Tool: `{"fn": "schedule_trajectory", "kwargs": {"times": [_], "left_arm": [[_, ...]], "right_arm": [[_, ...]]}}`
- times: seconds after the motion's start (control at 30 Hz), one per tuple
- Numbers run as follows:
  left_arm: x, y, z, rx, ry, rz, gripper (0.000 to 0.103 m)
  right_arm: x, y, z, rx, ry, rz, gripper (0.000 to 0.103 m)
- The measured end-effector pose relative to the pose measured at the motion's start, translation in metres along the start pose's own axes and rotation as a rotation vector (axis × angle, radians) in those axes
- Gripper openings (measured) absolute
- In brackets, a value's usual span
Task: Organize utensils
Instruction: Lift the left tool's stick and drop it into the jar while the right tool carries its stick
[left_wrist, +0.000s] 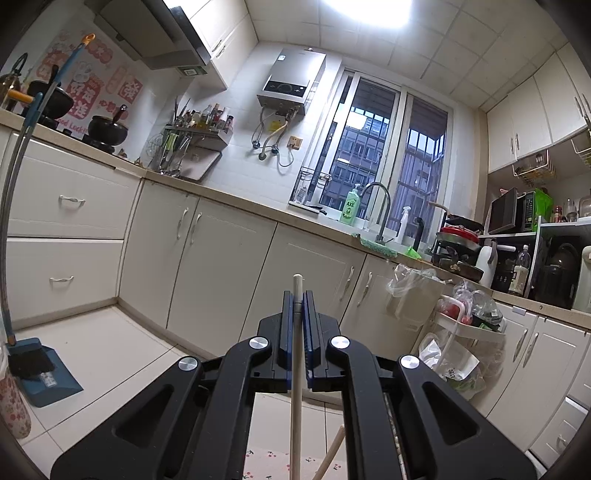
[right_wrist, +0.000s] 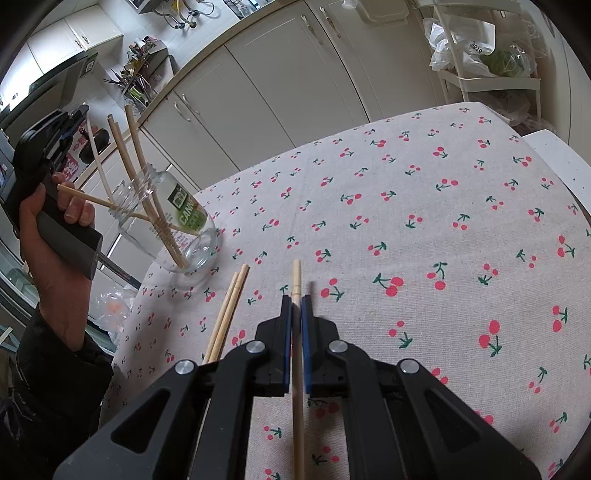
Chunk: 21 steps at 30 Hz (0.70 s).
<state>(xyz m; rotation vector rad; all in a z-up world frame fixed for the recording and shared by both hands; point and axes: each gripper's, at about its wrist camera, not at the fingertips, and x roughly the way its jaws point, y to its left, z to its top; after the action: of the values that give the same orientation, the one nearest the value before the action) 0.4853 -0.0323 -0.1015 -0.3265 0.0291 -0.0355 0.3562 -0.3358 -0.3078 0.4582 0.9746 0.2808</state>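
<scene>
My left gripper (left_wrist: 297, 299) is shut on a pale chopstick (left_wrist: 296, 387) and holds it up in the air, pointed at the kitchen cabinets. In the right wrist view the left gripper (right_wrist: 79, 112) is at the far left, its chopstick (right_wrist: 98, 166) slanting down into a clear glass jar (right_wrist: 177, 225) that holds several wooden chopsticks. My right gripper (right_wrist: 295, 299) is shut on another chopstick (right_wrist: 297, 387) just above the cherry-print tablecloth (right_wrist: 424, 221). Two more chopsticks (right_wrist: 227, 314) lie on the cloth between the jar and my right gripper.
Cream cabinets (left_wrist: 221, 273) and a counter with a sink (left_wrist: 376, 236) run behind. A white trolley with bags (left_wrist: 458, 332) stands at the right. A dustpan and broom (left_wrist: 37, 369) stand on the floor at the left. The table's far edge (right_wrist: 332, 136) faces the cabinets.
</scene>
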Motion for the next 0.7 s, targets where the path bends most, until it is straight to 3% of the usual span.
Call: {"fn": "schedule_trajectory", "kwargs": {"times": [0.33,0.7], "left_arm": [[-0.002,0.003,-0.010,0.021,-0.005,0.003,0.005],[-0.021,-0.004,-0.030,0.102,0.088,-0.046,0.005]], "right_arm": [[-0.001,0.001,0.000,0.006,-0.015,0.005,0.006],[-0.032,0.002,0.008,0.038,-0.178,0.128,0.006]]}}
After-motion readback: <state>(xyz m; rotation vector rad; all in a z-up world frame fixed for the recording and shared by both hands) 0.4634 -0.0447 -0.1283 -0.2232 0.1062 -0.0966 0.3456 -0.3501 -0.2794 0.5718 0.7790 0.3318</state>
